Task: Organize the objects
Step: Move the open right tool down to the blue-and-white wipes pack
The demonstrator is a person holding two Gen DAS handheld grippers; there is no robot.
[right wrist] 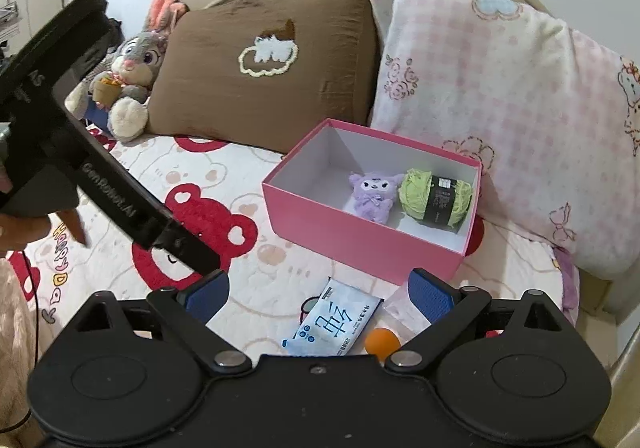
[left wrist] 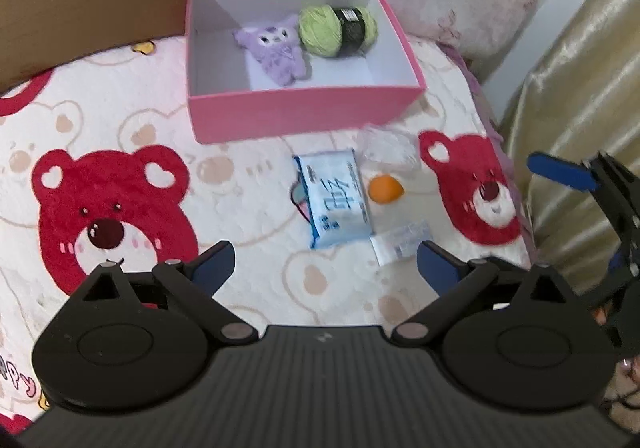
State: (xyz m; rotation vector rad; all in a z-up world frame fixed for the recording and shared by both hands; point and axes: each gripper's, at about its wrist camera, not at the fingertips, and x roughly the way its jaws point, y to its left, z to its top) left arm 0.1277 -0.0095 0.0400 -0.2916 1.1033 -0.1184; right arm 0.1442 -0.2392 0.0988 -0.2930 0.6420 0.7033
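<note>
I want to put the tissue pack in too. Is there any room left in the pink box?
Yes. The pink box is bare on its left half, beside the purple plush. The right end is crowded: the green yarn ball sits close against the plush. The tissue pack lies outside on the blanket, next to the orange ball.

Orange ball (right wrist: 383, 341): partly hidden behind the right claw's body.
Clear packet (left wrist: 387, 145): blurred, contents unreadable.
Wipes pack (right wrist: 334, 328): lower edge covered.
</note>
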